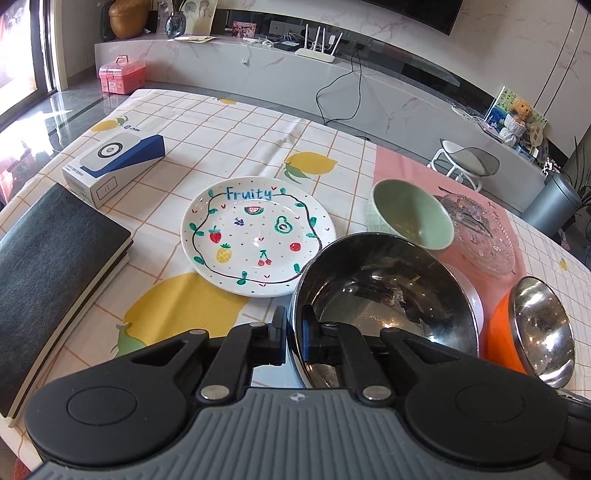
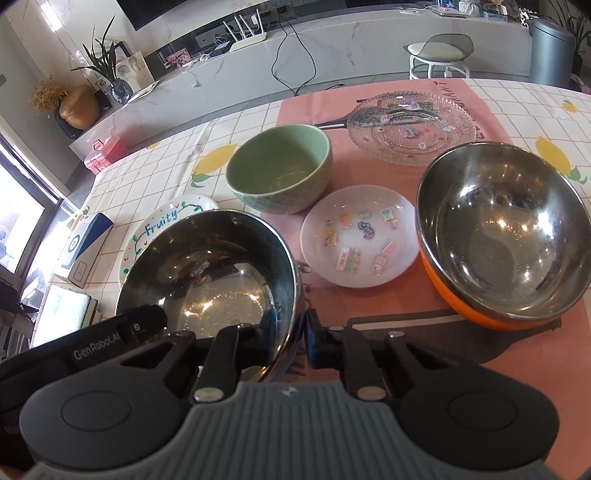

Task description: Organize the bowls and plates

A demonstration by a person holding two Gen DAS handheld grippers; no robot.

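black notebook (image 1: 55, 254) beside white-blue box (image 1: 110, 162); pink case (image 1: 122, 74), router (image 1: 317, 51) behind.

1. We see a long, low marble-look console (image 1: 258, 70) running along the far wall, with a dark recess above it.
2. We find a white router (image 1: 317, 46) with four antennas on it, black cables trailing down its front.
3. We note a gold vase (image 1: 127, 16) and a blue glass vase (image 1: 174, 24) at its left end.
4. We see a white stool (image 1: 461, 158) and a grey bin (image 1: 554, 201) on the right.
5. We see sunlight coming through a window (image 1: 18, 55) onto the glossy grey floor (image 1: 48, 110).
6. We spot a pink case (image 1: 121, 74) on the floor.
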